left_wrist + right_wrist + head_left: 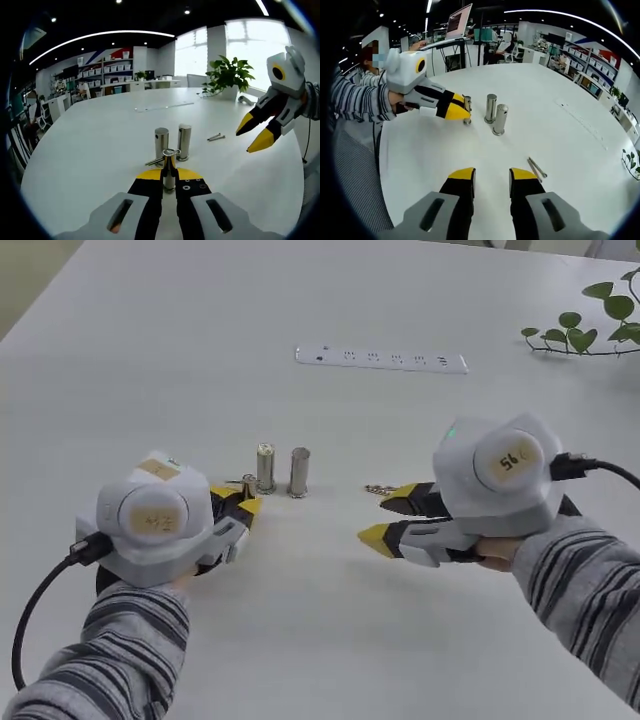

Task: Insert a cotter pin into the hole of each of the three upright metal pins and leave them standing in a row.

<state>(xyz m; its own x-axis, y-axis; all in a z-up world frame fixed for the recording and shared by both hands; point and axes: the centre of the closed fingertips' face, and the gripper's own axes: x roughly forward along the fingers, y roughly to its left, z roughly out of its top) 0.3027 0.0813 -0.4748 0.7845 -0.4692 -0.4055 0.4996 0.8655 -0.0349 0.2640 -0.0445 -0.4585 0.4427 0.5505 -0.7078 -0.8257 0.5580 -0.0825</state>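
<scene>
Left gripper view: my left hand-held gripper [169, 176] is clamped low on one upright metal pin [169, 162], just in front of the standing pins [161, 142]. A cotter pin [154, 161] seems to be through its hole. My right hand-held gripper [492, 176] has its jaws apart and empty. Spare cotter pins [536, 168] lie on the bench [560, 125], right of the standing pins. They look thin, stiff, light and slippery, so I'd pinch one at its looped head.

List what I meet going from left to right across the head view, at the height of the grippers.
left gripper, with a metal pin in its fingers → first upright pin → second upright pin → right gripper
</scene>
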